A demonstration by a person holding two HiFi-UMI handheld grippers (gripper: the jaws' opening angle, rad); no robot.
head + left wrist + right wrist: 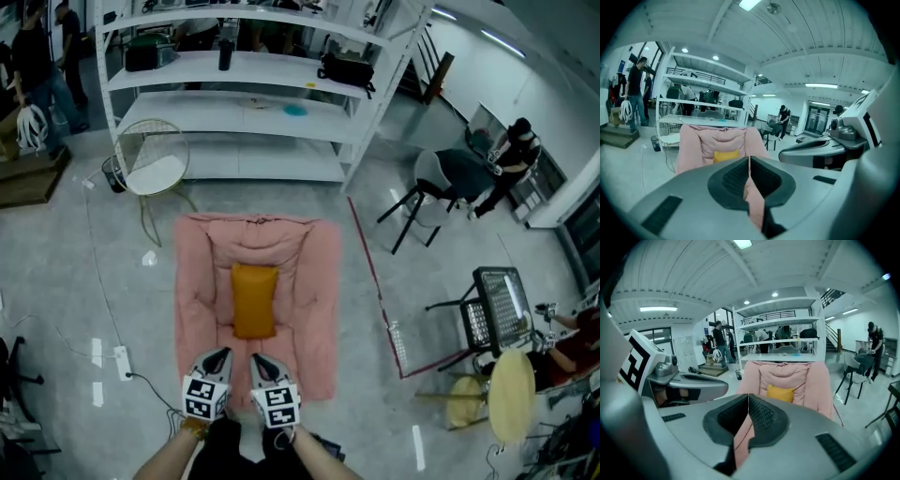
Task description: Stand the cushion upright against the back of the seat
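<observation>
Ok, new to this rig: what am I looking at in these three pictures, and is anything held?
No robot arm here: a person holds a two-jaw gripper in each hand. The head view looks steeply down from the person's head; the left gripper and right gripper show at its bottom. The other two pictures come from cameras riding on each gripper, looking along its jaws. On the floor sits a pink seat with a yellow cushion leaning against its back. Both grippers are shut and hold nothing; the pink glimpsed below the closed jaws is the seat beyond.
</observation>
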